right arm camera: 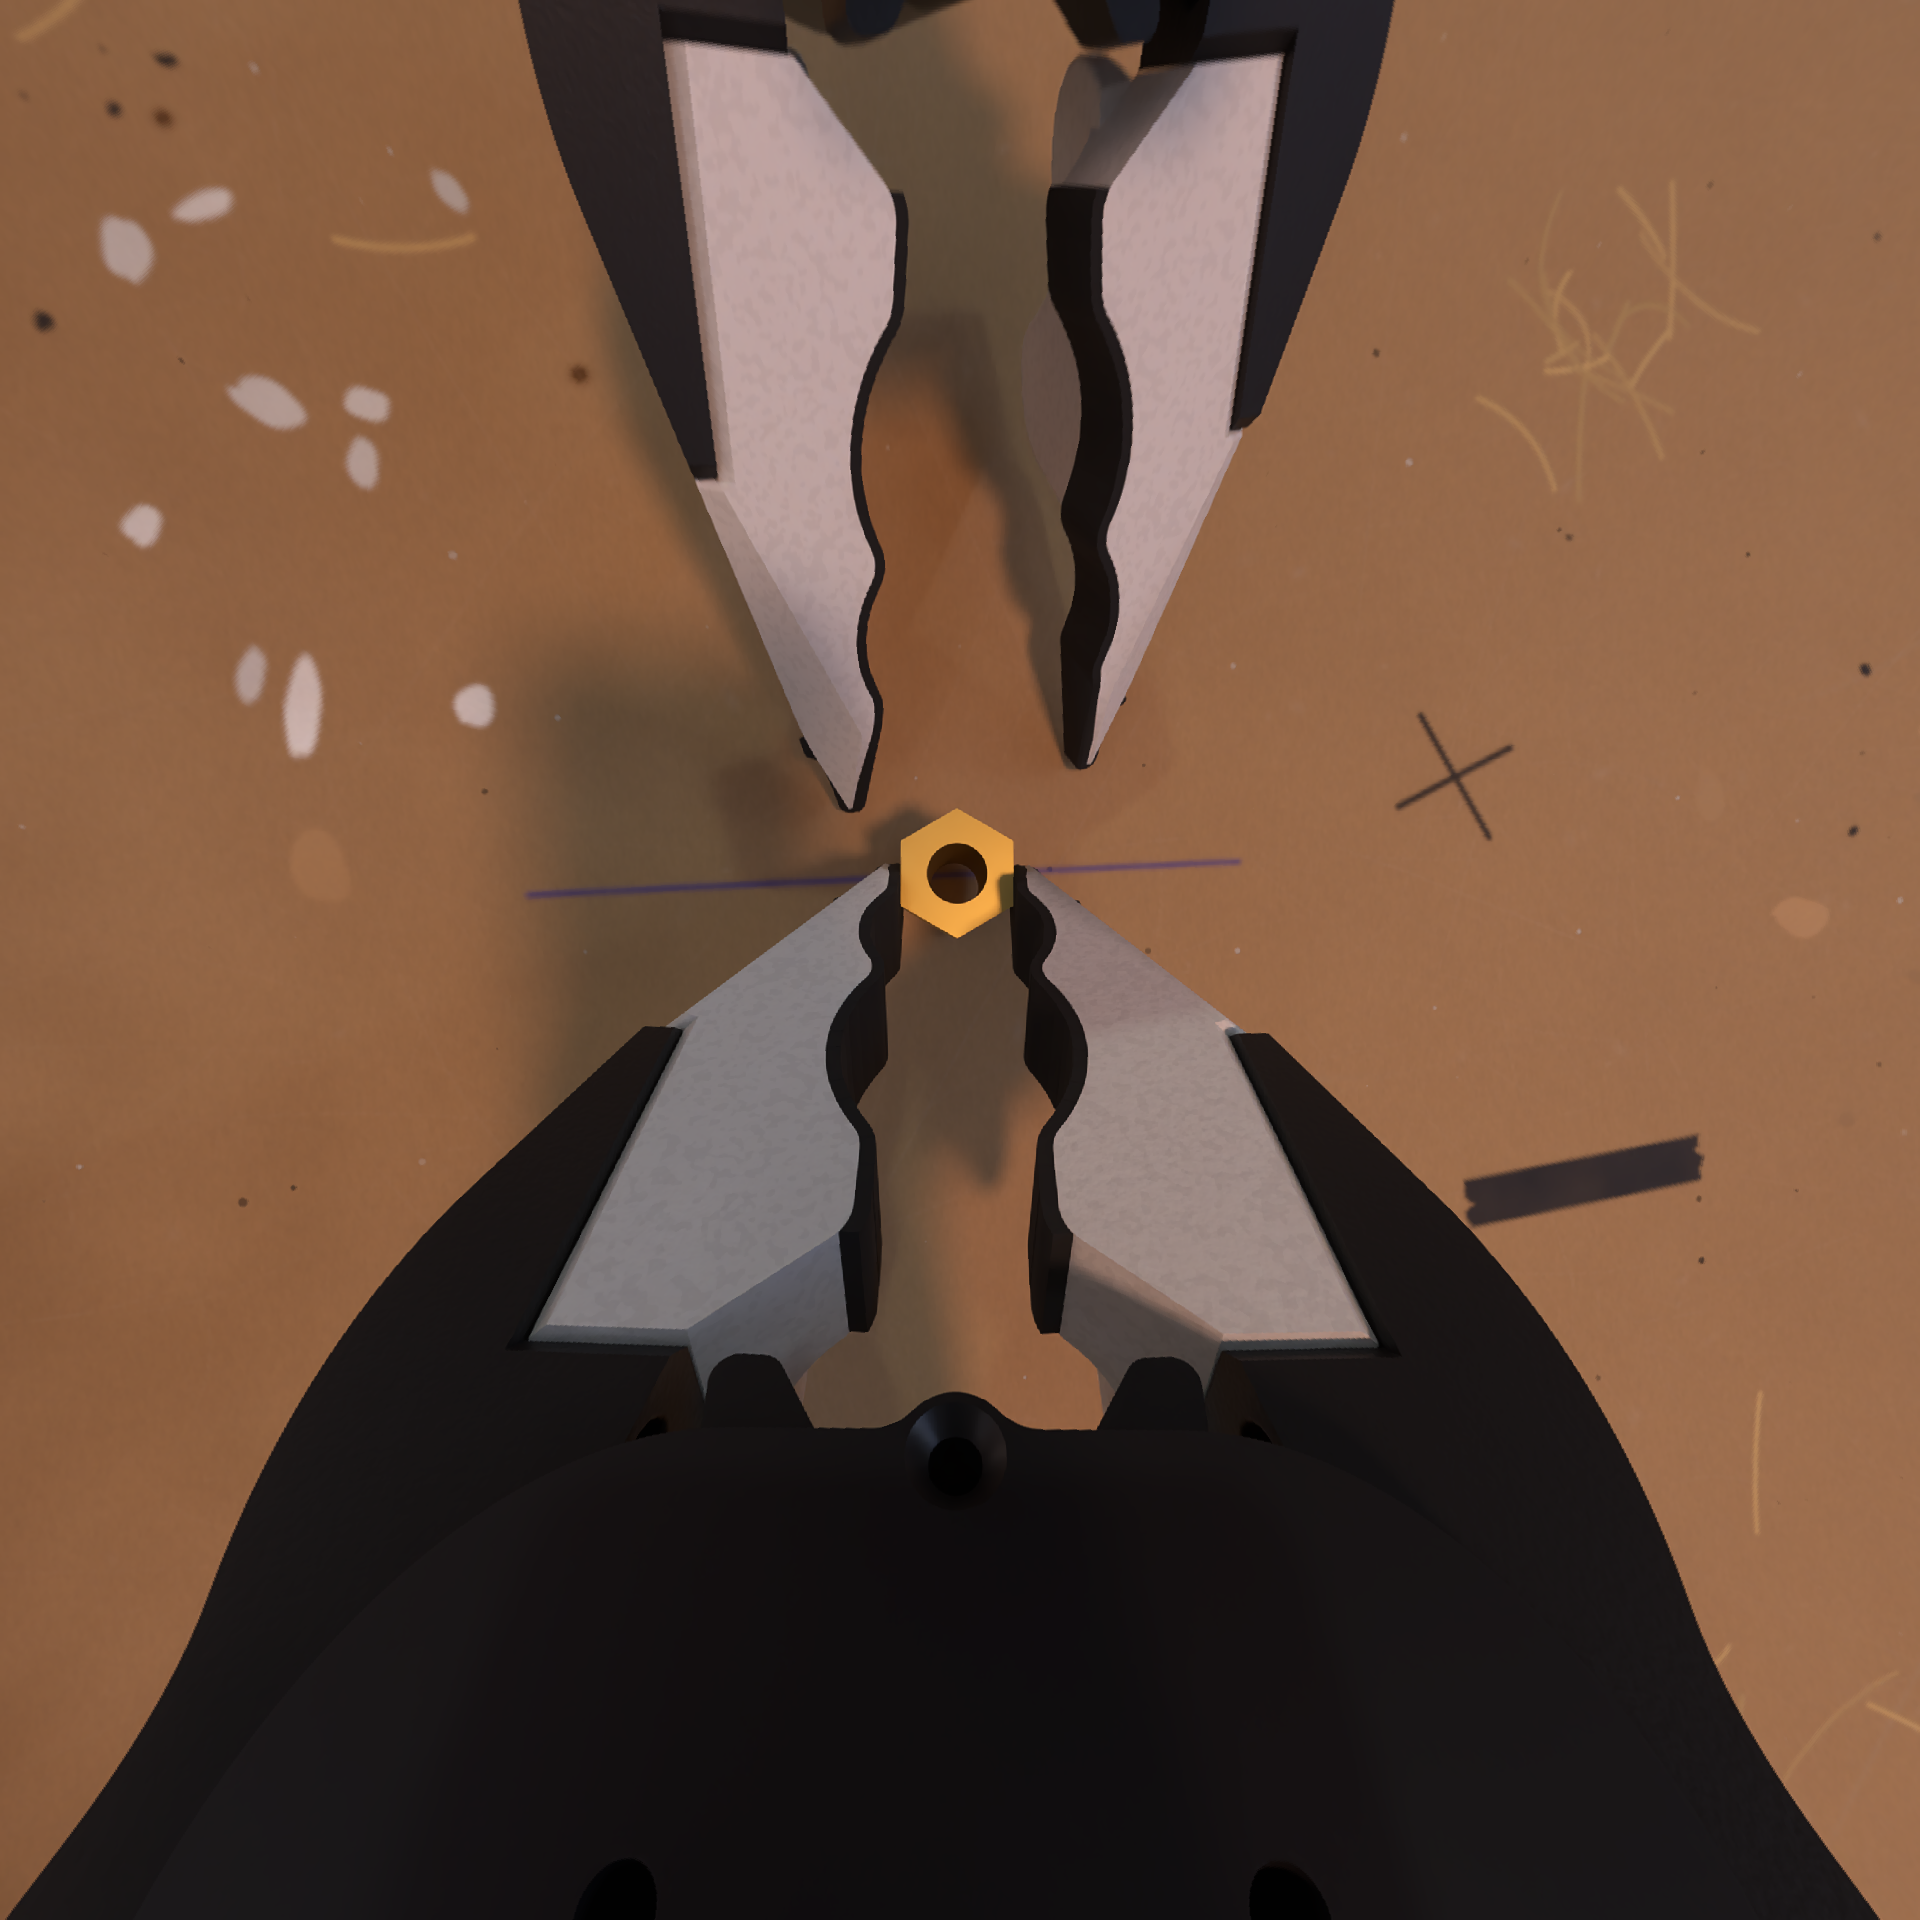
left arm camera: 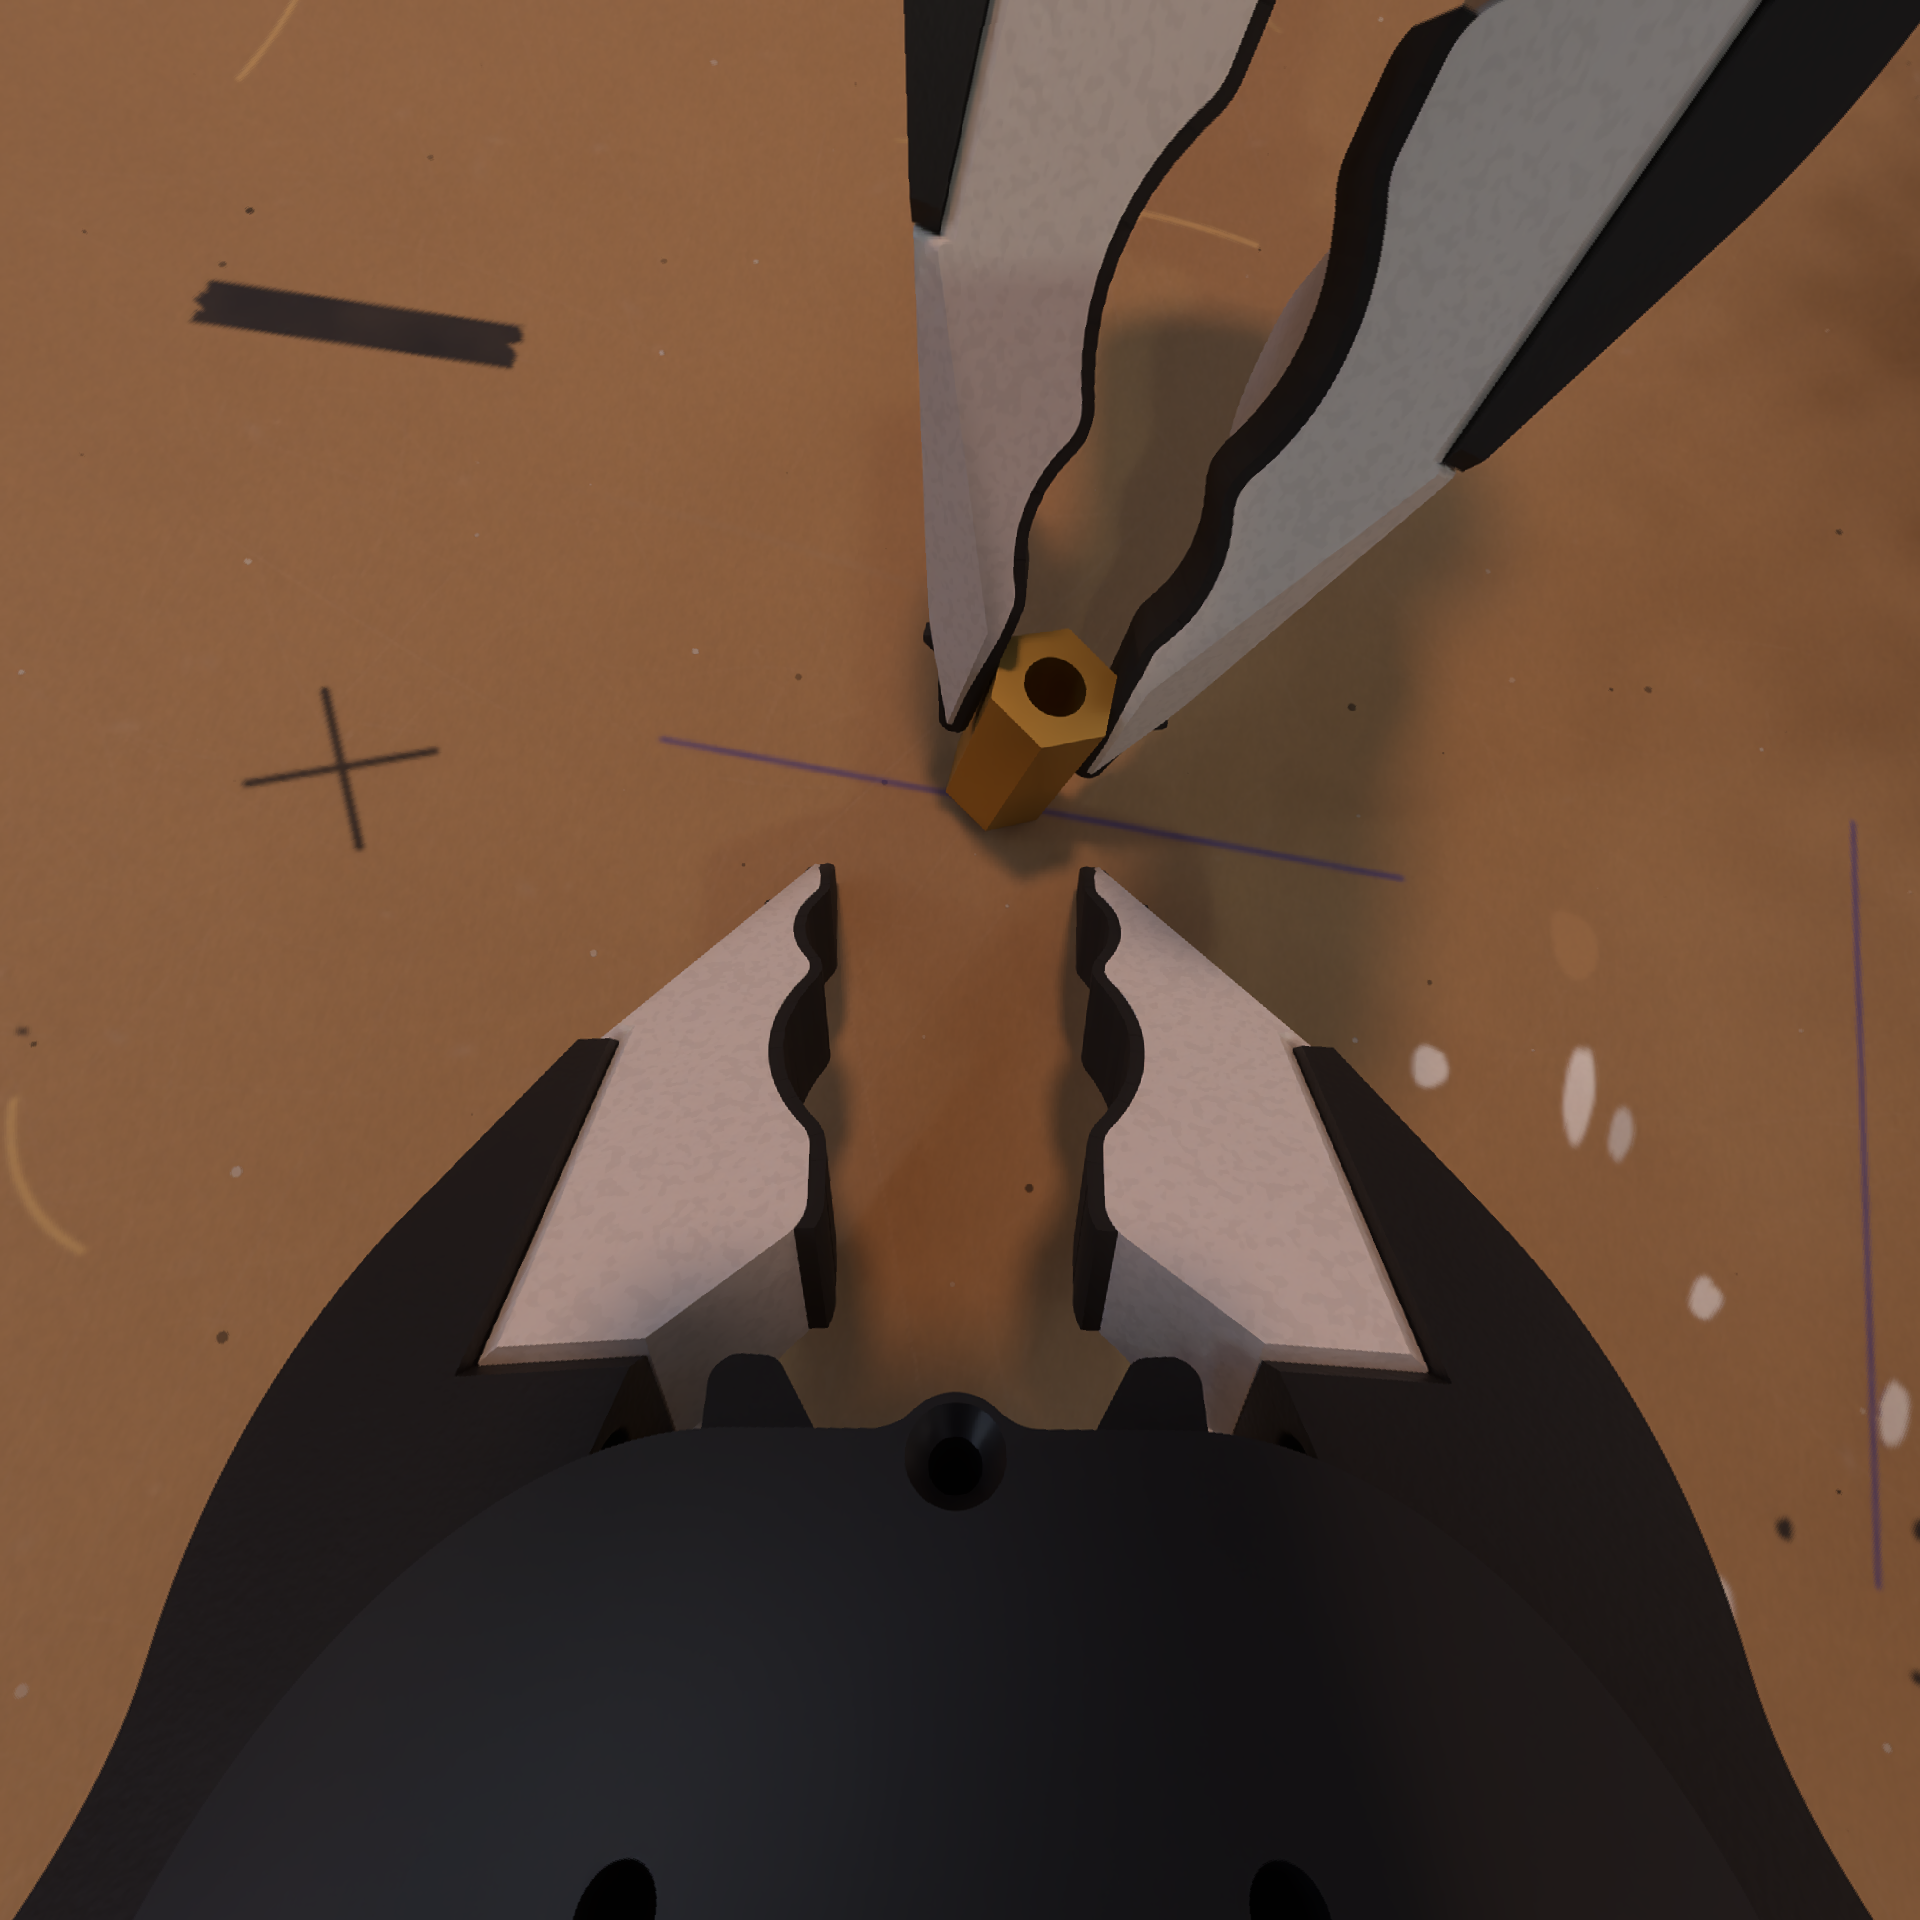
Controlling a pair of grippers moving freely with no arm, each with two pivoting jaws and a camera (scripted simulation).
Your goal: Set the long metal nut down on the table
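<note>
The long metal nut (left arm camera: 1023, 743) is a brass-coloured hexagonal tube with a round bore. It stands upright, and its lower end is at or just above the brown table (left arm camera: 520, 1039). My right gripper (right arm camera: 954, 883) is shut on the nut (right arm camera: 956, 871) near its upper end, with a fingertip on each side. In the left wrist view the right gripper (left arm camera: 1029, 740) reaches in from the top. My left gripper (left arm camera: 956, 873) is open and empty, with its tips just short of the nut. It also shows in the right wrist view (right arm camera: 966, 781), opposite the right gripper.
The table bears a thin purple line (left arm camera: 1226, 852) under the nut, a black cross (left arm camera: 341, 767), a black stripe (left arm camera: 358, 324), white flecks (left arm camera: 1579, 1096) and pale scratches (right arm camera: 1610, 332). No other objects stand on it.
</note>
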